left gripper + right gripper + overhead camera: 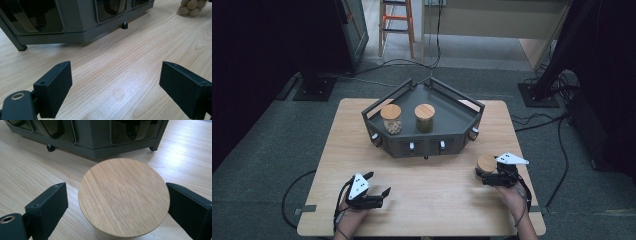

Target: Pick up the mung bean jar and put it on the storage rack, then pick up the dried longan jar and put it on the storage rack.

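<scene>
A dark grey angular tray (447, 131) stands on raised feet toward the far middle of the pale wooden worktop (422, 200). Two glass jars stand upright in it, side by side but apart, each closed with a round wooden lid. The left jar (391, 119) holds pale, rounded, nut-like pieces; the right jar (424, 118) holds something darker and greenish that is too small to identify. The tray's front wall carries a row of small knobs and dark glossy panels.

A third jar (486, 165) stands on the worktop in front of the tray's right corner, near the right edge. In the right gripper view its round wooden lid (123, 197) lies flat and level, wood grain running diagonally. In the left gripper view the bottom of this jar shows at the upper right, filled with pale rounded pieces.

The right claw (488, 176) sits low around this jar, jaws spread wide, one on each side of the lid. A narrow gap shows on the left side; on the right the jaw is very close, and contact cannot be judged. The jar rests on the worktop, not clamped.

The left claw (378, 185) rests near the front left of the worktop, well apart from the tray and all jars. Its jaws stand wide apart over bare wood, holding nothing.
</scene>
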A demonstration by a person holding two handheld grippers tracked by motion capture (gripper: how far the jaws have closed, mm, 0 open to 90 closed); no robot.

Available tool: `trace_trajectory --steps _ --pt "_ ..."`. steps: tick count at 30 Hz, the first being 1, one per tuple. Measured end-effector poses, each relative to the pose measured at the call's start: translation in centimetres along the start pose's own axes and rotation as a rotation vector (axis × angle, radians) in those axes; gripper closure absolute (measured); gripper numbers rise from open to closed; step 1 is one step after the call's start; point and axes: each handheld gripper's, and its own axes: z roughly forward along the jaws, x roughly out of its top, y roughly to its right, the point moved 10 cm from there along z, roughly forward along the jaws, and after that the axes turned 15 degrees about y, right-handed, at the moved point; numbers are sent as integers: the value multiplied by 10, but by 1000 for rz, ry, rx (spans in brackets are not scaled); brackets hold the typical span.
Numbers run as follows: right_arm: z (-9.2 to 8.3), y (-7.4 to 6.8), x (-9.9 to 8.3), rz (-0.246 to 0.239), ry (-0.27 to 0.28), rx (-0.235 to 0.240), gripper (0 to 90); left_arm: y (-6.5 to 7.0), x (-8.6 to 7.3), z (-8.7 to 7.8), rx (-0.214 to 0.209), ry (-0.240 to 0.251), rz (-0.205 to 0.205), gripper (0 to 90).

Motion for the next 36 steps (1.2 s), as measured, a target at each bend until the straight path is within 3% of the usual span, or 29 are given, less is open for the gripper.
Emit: trace_trajectory --steps 11,23,31,36 --pt "4 -4 -6 -19 -27 -7 62 0 0 0 1 1 0 111" --pt "8 -2 -9 8 -49 -17 72 -1 0 0 0 4 -5 111" --pt "8 -3 -12 15 -41 -45 233 -1 0 0 0 5 -6 111" --pt "7 -3 -14 8 -33 -54 246 -1 0 0 -1 5 -4 111"
